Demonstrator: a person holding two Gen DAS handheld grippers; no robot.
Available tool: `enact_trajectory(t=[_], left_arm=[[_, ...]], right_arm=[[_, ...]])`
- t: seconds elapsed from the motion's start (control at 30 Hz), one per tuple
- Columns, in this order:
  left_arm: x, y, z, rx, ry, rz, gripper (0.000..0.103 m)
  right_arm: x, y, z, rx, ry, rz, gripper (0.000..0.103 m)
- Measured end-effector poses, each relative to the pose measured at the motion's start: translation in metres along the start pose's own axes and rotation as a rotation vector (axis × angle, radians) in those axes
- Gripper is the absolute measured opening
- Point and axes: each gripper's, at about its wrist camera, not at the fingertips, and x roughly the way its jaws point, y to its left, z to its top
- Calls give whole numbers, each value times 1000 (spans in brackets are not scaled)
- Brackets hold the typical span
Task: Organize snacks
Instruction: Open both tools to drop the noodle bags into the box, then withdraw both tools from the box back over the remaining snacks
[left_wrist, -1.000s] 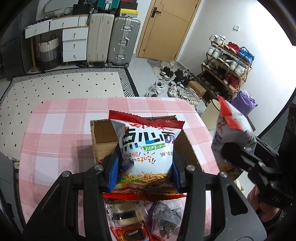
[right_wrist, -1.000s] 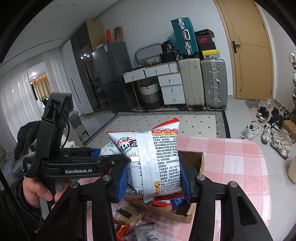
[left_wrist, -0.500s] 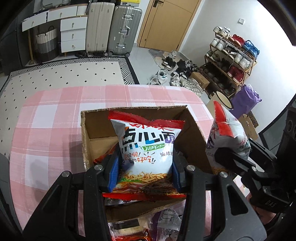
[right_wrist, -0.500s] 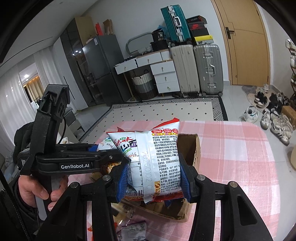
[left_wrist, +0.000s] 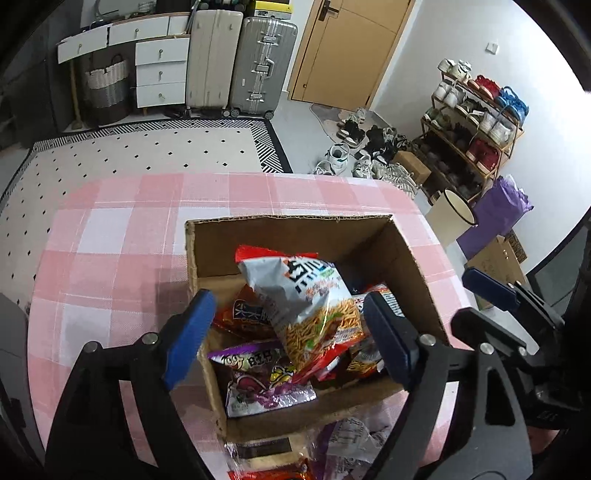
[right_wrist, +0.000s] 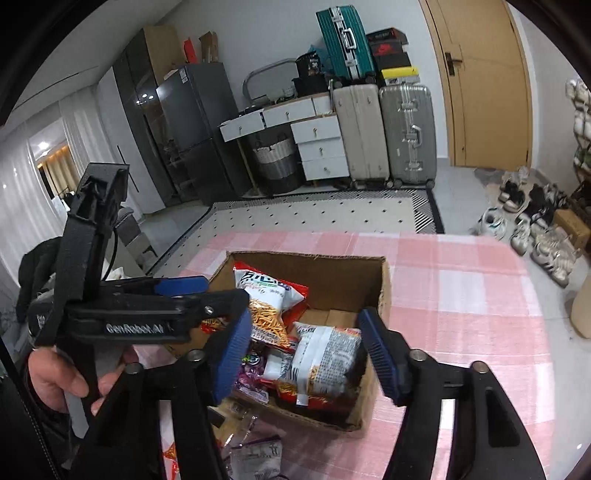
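An open cardboard box (left_wrist: 369, 236) stands on the pink checked tablecloth (left_wrist: 122, 236); it also shows in the right wrist view (right_wrist: 382, 280). A white and red noodle snack bag (left_wrist: 306, 295) lies tilted on top of other snacks in it. A second noodle bag (right_wrist: 321, 362), back side up, lies in the box's near part. A purple snack bag (left_wrist: 266, 380) lies beneath. My left gripper (left_wrist: 291, 332) is open and empty above the box. My right gripper (right_wrist: 303, 354) is open and empty over the second bag.
More snack packets (left_wrist: 343, 439) lie on the cloth in front of the box, also seen in the right wrist view (right_wrist: 255, 454). The table's far edge (left_wrist: 236, 175) borders a dotted rug. Suitcases, drawers and a shoe rack (left_wrist: 476, 122) stand behind.
Both grippers have opened and let go of their noodle bags, which now lie in the box. Both grippers have moved forward over the box.
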Motion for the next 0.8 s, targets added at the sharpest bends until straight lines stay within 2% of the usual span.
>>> enact_trajectory(t=[0.27,0.47,0.73,0.8], left_arm=[[-26,-7,-8,13,-19,14,81],[-69,-21,-25,42,-56,-1,81],[-121,-48,-46,98,-115,37,85],[-136,-54,-53,112,-134,51,86]], right_arm=[[-38,4,-1,2,-51,6,67],[-67,19,-10,-27,-72,28,73],[-101,44,-28,-57,-99,51,73],[-111,48,-32,-58,-113,54,78]])
